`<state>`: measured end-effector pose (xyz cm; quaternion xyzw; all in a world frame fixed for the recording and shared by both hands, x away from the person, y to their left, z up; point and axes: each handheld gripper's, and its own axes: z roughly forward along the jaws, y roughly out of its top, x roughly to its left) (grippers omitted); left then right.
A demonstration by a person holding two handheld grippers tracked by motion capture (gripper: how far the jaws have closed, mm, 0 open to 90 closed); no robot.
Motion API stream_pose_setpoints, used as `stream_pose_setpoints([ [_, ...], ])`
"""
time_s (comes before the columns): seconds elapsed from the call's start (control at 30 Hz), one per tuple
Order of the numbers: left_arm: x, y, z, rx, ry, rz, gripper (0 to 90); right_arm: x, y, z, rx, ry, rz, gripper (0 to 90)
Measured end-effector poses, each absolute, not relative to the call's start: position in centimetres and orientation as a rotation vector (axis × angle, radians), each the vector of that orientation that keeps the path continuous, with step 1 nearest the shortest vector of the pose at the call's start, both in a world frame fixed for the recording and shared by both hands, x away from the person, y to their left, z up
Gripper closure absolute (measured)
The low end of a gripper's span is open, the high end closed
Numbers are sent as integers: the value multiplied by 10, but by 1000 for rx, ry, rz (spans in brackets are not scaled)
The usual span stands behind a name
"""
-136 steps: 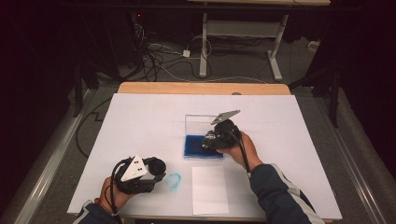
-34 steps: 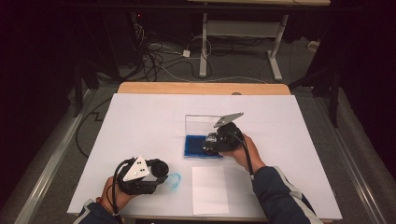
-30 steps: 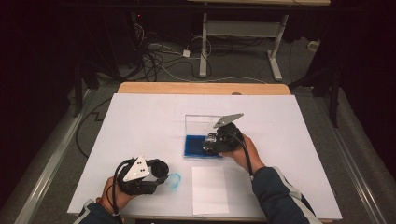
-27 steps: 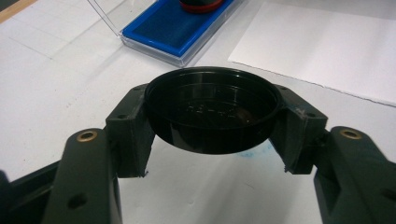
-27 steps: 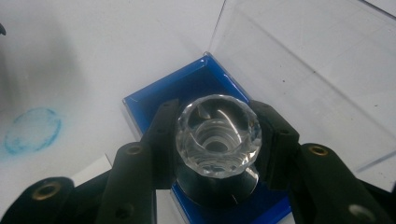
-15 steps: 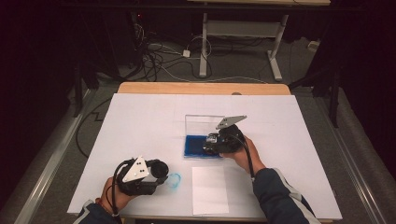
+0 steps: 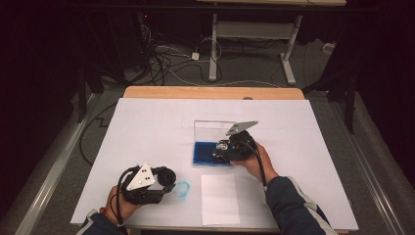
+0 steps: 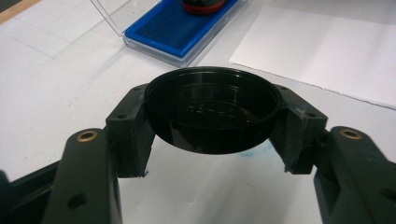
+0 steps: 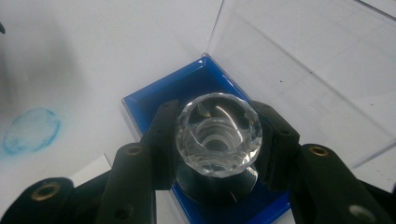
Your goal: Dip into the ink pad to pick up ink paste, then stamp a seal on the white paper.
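Note:
My left gripper [image 8: 212,128] is shut on a shallow round black cap [image 8: 212,114], held hollow side up just above the table near the front left [image 7: 164,176]. My right gripper [image 9: 218,140] is shut on a stamp with a clear faceted knob [image 9: 218,133]. The stamp's dark base rests on the blue ink pad [image 9: 159,102]. In the high view the right gripper [image 7: 221,152] sits over the ink pad [image 7: 201,152] at the table's middle. The pad's clear lid [image 7: 213,129] stands open behind it.
A white sheet of paper [image 7: 220,198] lies at the front centre. A faint blue ring mark [image 7: 182,190] stains the white table cover [image 7: 147,127] beside the left gripper. Cables and desk legs lie on the floor beyond the far edge.

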<state>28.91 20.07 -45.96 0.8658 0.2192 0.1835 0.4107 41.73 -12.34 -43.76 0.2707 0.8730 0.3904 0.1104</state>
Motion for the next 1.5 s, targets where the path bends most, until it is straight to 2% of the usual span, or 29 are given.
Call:
stream_pose_setpoints([
  [0.23, 290, 201, -460, 2173, 560, 468, 363, 415, -125, -434, 783, 2561, 1168, 571],
  [0.8, 295, 190, -465, 2188, 563, 441, 363, 385, -160, -390, 740, 2394, 1376, 570],
  [1.5, 294, 186, -463, 2205, 524, 445, 363, 353, -156, -369, 637, 2408, 1431, 570],
])
